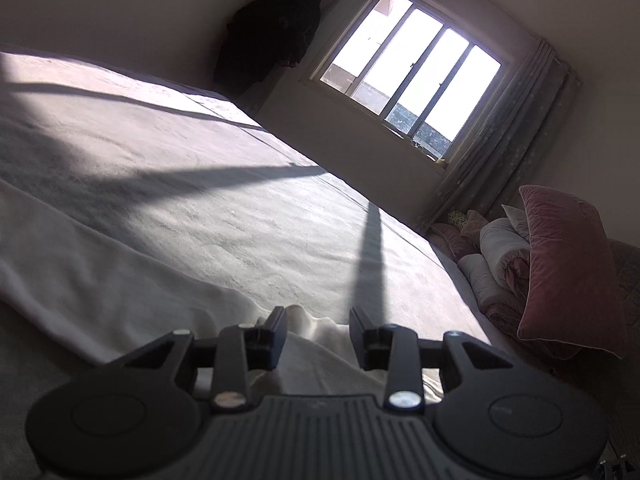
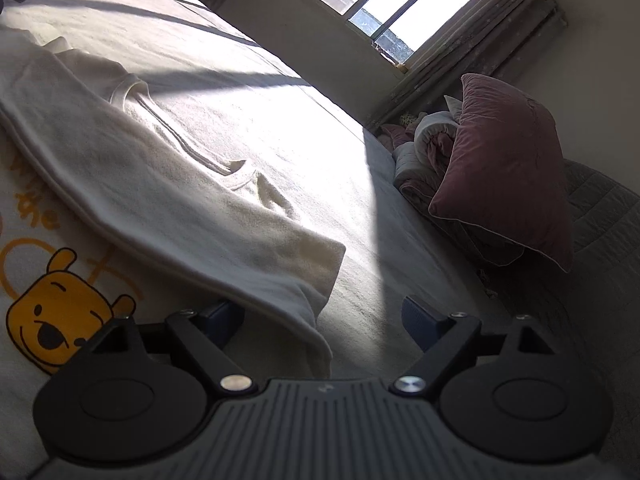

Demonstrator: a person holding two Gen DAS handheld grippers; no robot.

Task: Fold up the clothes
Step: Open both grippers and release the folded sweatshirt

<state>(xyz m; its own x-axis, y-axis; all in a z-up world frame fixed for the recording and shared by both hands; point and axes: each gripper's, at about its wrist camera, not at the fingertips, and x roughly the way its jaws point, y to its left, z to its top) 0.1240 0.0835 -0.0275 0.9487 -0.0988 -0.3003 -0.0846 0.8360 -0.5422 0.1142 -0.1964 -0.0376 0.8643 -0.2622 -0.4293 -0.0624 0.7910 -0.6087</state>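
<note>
A white T-shirt point(image 2: 168, 184) lies spread on the bed, with a yellow bear print point(image 2: 56, 304) showing at the lower left and its collar point(image 2: 132, 88) toward the far side. A folded-over part of it runs down between the wide-apart fingers of my right gripper point(image 2: 320, 320), which is open and touches nothing. In the left wrist view the same white cloth point(image 1: 120, 272) crosses the lower left. A small ridge of it rises just inside the left finger of my left gripper point(image 1: 319, 330). Those jaws stand apart with a clear gap, so that gripper is open.
The grey bed sheet point(image 1: 240, 216) stretches ahead, striped by sun and shadow. A pink pillow point(image 2: 504, 168) and rolled bedding point(image 1: 500, 256) are piled at the right edge. A window point(image 1: 408, 76) with a curtain point(image 1: 508, 128) is beyond, and a dark garment point(image 1: 272, 36) hangs on the wall.
</note>
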